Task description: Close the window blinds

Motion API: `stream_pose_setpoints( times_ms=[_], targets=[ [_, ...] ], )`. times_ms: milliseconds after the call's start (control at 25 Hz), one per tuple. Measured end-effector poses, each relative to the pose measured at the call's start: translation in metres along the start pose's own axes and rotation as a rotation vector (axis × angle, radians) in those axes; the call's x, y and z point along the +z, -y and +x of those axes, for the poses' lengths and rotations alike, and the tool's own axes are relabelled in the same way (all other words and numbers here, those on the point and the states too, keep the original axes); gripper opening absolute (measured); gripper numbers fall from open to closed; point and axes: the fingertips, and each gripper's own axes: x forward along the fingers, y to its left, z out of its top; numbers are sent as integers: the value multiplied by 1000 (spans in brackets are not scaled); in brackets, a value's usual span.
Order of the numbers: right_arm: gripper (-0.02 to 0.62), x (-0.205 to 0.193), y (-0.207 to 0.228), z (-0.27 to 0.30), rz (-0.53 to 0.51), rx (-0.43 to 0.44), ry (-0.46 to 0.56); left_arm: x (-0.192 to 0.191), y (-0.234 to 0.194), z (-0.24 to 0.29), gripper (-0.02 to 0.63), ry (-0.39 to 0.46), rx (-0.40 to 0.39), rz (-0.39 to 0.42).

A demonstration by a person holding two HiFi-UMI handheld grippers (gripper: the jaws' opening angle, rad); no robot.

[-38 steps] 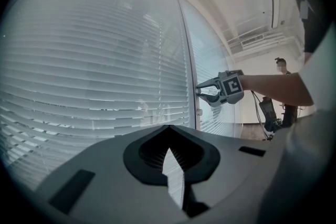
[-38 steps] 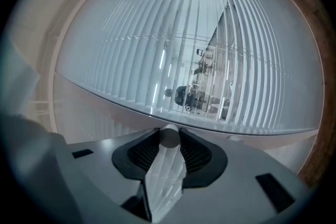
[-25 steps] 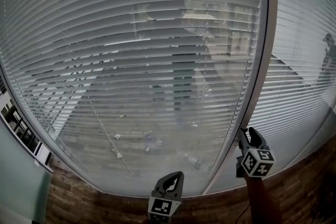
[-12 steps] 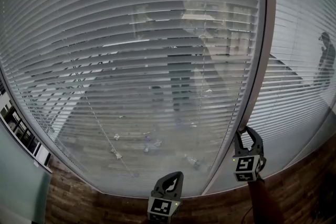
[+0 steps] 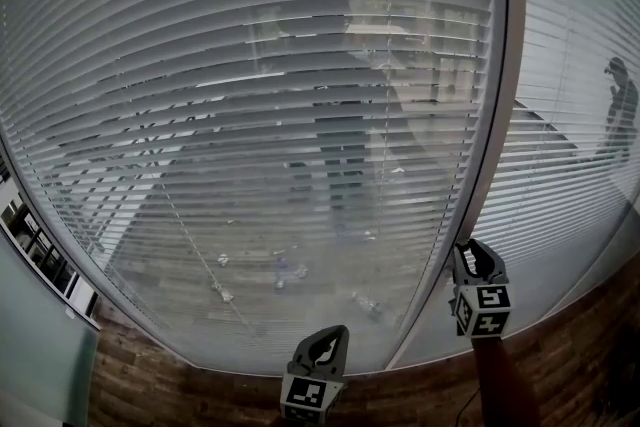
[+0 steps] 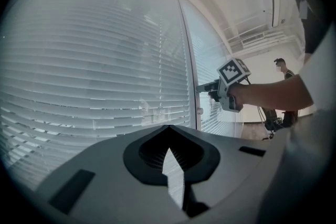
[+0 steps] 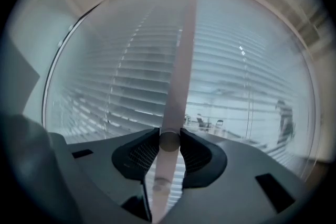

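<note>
Window wall: white horizontal slatted blinds [image 5: 250, 115] ahead of both grippers, see-through between slats | right gripper [image 5: 472, 255]: jaws have just been closing, now clamped on small round grey knob [image 7: 169, 141] on pale vertical frame post [image 5: 492, 155] | left gripper [image 5: 325, 343]: pinched together, empty, at its lower left | advice: squeeze squarely, roll wrist steadily, watch slats flatten | count: two grippers, one knob, one post, two blind panels.

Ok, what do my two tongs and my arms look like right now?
The left tongs and right tongs are grey with dark ribbed pads; each carries a cube of black-and-white square markers. The right forearm is bare. The right tongs have just been closing, with the tilt wand between them.
</note>
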Motion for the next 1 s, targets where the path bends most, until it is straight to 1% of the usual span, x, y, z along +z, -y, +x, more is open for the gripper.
stream_pose_setpoints(
  times_ms=[120, 240, 360, 400, 480, 560, 640, 720, 760, 800, 880, 1000],
  targets=[
    [127, -3, 8, 2, 358, 64, -21, 1, 1, 1, -2, -3, -4, 2],
    [127, -7, 12, 3, 646, 116, -40, 0, 2, 1, -2, -8, -5, 3],
    [127, -9, 14, 3, 869, 162, -44, -2, 2, 1, -2, -14, -6, 11],
    [126, -9, 15, 3, 927, 174, -44, -4, 2, 1, -2, -19, -7, 17],
    [127, -10, 15, 3, 996, 188, -45, -9, 1, 0, -2, -26, -11, 20],
    [127, -10, 15, 3, 1018, 195, -43, -11, 1, 0, -2, -30, -9, 20],
    [127, -9, 15, 3, 1008, 194, -34, -11, 1, -1, -2, -30, -8, 19],
    [127, -9, 15, 3, 969, 188, -19, -9, 1, -1, -2, -28, -4, 21],
    [127, -8, 14, 3, 928, 182, -13, -9, 0, -2, -2, -27, 0, 22],
    [127, -8, 13, 4, 868, 172, -11, -8, 0, -2, -2, -25, 4, 22],
    [127, -8, 9, 4, 712, 143, -7, -10, -1, -3, -2, -26, 12, 14],
    [129, 0, 7, -2, 423, 70, 48, -7, -4, -6, -2, -22, 30, 24]
  ],
)
